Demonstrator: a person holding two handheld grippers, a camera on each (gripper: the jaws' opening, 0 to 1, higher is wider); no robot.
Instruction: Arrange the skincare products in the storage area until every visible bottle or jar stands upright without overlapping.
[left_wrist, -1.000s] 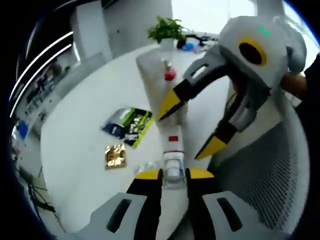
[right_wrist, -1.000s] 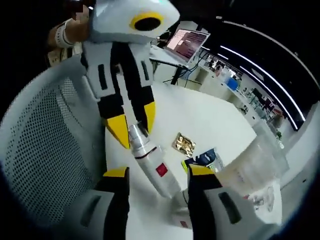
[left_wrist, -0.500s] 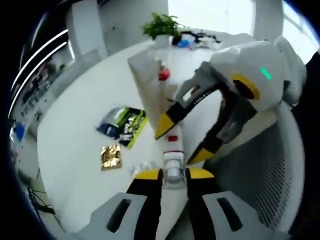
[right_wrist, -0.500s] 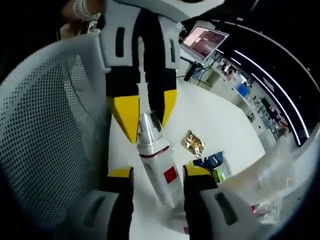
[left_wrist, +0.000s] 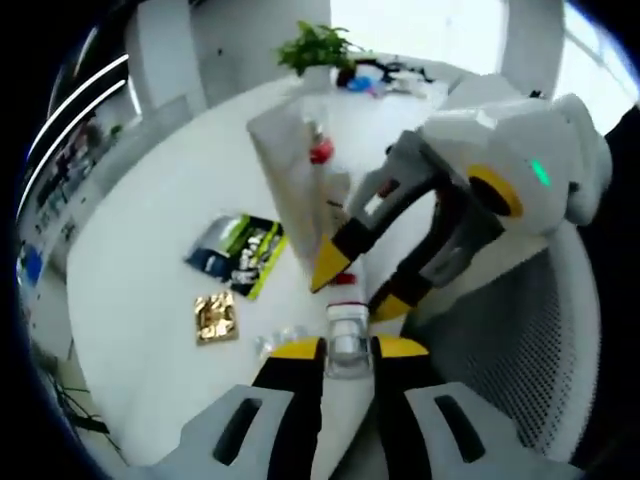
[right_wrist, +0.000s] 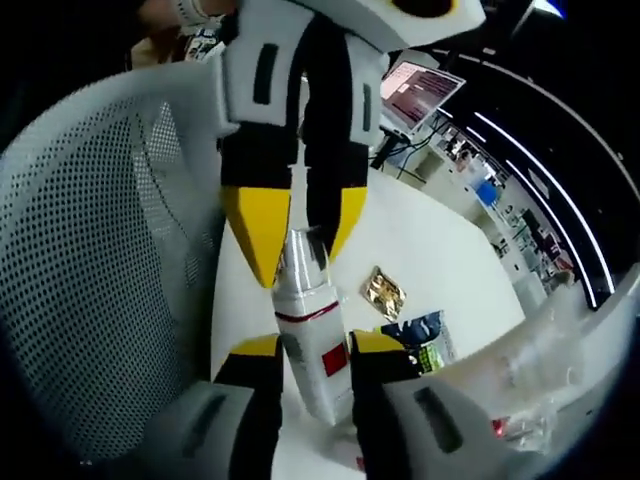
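A white bottle (left_wrist: 344, 292) with a red label and a silver cap is held in the air between both grippers. My left gripper (left_wrist: 348, 348) is shut on the silver cap (right_wrist: 300, 258). In the right gripper view, the left gripper (right_wrist: 300, 225) comes down from the top onto that cap. My right gripper (right_wrist: 316, 345) has its yellow tips pressed against the bottle's white body (right_wrist: 315, 350). In the left gripper view, the right gripper (left_wrist: 358, 282) reaches in from the right and straddles the bottle just beyond the cap.
A white mesh basket (left_wrist: 520, 340) (right_wrist: 90, 250) curves beside the bottle. On the white table lie a gold sachet (left_wrist: 215, 318) (right_wrist: 383, 293), a green and blue sachet (left_wrist: 240, 255) (right_wrist: 420, 335) and a clear plastic bag (left_wrist: 290, 170) (right_wrist: 540, 360) with small items inside.
My right gripper has slid along the bottle towards the left gripper and its jaws have narrowed onto the white body. The left gripper stays shut on the cap.
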